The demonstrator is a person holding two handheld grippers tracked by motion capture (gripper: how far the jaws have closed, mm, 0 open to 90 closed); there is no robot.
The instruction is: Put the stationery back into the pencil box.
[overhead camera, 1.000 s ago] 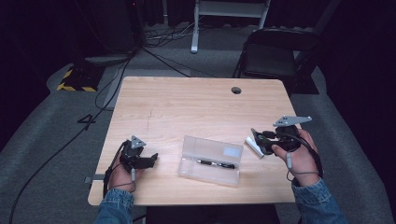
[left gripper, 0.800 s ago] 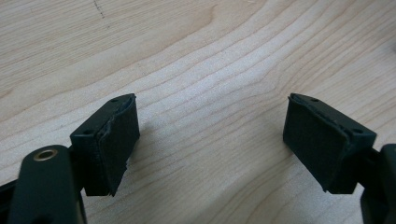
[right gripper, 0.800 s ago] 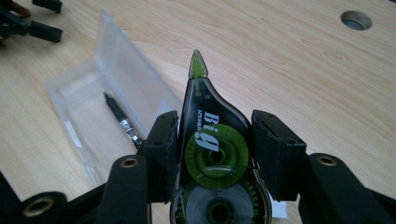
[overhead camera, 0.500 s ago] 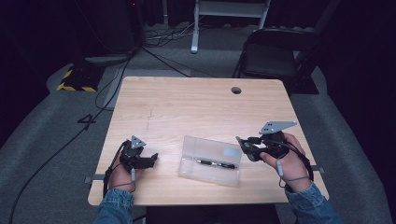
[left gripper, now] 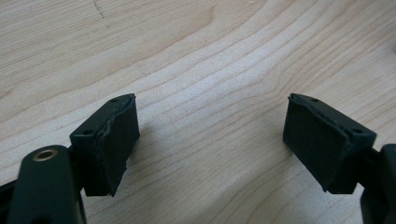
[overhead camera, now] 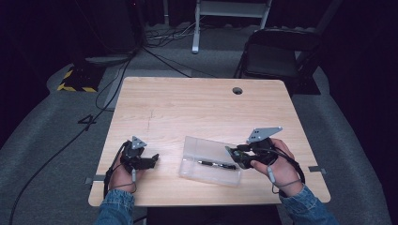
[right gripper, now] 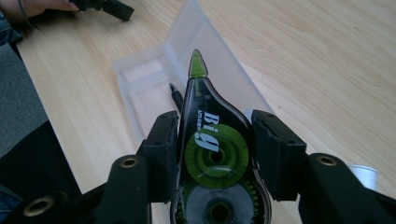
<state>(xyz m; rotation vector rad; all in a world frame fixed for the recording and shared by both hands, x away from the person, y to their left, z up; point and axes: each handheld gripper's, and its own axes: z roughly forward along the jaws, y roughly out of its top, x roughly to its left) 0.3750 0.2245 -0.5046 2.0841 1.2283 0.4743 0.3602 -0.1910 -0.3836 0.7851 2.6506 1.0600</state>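
Observation:
A clear plastic case (overhead camera: 197, 150) lies open near the table's front edge with a black pen (overhead camera: 216, 164) inside. My right gripper (overhead camera: 233, 155) hovers over the case's right end, shut on a black and green correction tape dispenser (right gripper: 205, 135). The dispenser's green tip points over the case (right gripper: 154, 79), beside the pen's tip (right gripper: 175, 93). My left gripper (overhead camera: 152, 159) rests on the wooden table (overhead camera: 187, 108) to the left of the case. In the left gripper view its jaws (left gripper: 210, 135) stand apart with only bare wood between them.
The table has a round cable hole (overhead camera: 237, 90) at the back right. A black chair (overhead camera: 277, 51) stands behind the table, with cables on the grey floor to the left. The left gripper (right gripper: 109, 7) sits at the top left of the right gripper view.
My right hand has carried the dispenser leftwards and a little lower, from beside the case to over its right end. The left hand has stayed still.

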